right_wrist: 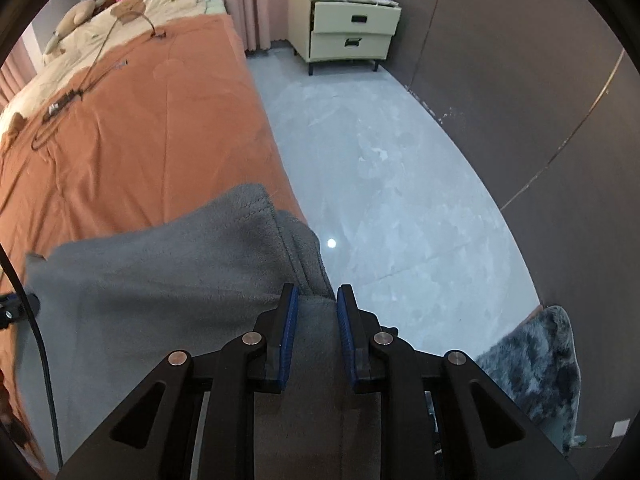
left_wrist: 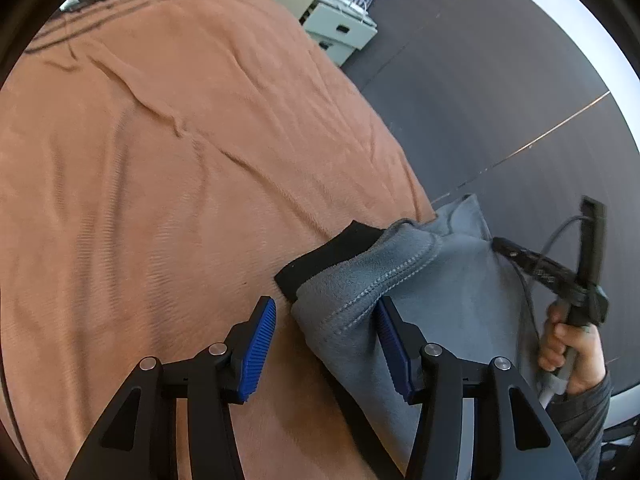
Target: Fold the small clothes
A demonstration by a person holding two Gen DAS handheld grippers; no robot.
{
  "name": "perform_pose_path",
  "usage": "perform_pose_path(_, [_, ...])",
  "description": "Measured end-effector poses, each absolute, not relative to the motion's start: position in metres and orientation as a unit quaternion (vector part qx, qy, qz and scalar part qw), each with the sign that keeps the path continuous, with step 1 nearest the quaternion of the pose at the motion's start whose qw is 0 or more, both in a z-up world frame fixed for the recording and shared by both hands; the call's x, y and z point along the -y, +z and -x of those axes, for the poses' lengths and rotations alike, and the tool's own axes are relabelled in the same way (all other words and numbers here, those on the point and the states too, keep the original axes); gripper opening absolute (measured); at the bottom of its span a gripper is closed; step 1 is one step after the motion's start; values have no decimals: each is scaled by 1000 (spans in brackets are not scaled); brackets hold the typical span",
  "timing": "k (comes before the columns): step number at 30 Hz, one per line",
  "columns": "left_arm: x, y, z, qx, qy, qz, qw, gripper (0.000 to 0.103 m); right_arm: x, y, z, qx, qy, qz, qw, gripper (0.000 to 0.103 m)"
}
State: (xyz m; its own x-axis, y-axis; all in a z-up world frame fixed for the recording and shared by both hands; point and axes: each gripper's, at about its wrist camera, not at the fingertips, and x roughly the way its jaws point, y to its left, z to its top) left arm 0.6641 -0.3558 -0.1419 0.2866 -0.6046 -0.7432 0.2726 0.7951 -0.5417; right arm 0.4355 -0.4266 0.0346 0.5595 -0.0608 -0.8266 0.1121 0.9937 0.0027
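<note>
The grey fleece garment (left_wrist: 432,280) lies at the edge of the bed (left_wrist: 160,160), part of it spilling past the orange cover toward the floor (right_wrist: 380,168), with a black piece of cloth (left_wrist: 320,260) poking out from under its stitched hem. My left gripper (left_wrist: 326,344) stands half open, its jaws apart over the cover; the right-hand blue pad is against the fleece fold, the other pad is clear of it, so nothing is pinched there. My right gripper (right_wrist: 318,328) is narrow, its jaws close together with a strip of the grey fleece running between them; it looks pinched, though a sliver of gap beside each pad leaves me unsure how firmly. My right hand (left_wrist: 568,352) shows in the left view, wrapped round the gripper handle beyond the garment. The risks, as I judge them: with only one corner held, the weight hanging off the bed could drag the fleece through a light pinch and drop it to the floor; the thick pile may slip; the black cloth could be caught up in the fold; and a cable (right_wrist: 44,360) running beside the garment could snag it.
</note>
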Motion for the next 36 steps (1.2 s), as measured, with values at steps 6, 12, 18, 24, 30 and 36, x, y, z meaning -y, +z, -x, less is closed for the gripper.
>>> perform_pose_path(6, [344,-127,-640,-521,-272,154,794,54,433,74,-377,-407,-20,-49,912,17])
perform_pose_path(12, [351,-124,-614,-523,-292,146,787,54,429,61,-334,-404,27,-25,914,17])
perform_pose_path(18, [365,-134,-597,-537,-307,134,774,54,455,33,-332,-441,-22,-6,897,6])
perform_pose_path(24, [372,-134,-584,-539,-310,125,773,54,483,35,-316,-434,-51,-27,899,6])
perform_pose_path(30, [384,-135,-568,-553,-318,116,761,55,489,37,-276,-413,-55,-57,907,6])
perform_pose_path(36, [401,-137,-550,-564,-328,83,753,61,485,24,-233,-407,-68,-69,908,6])
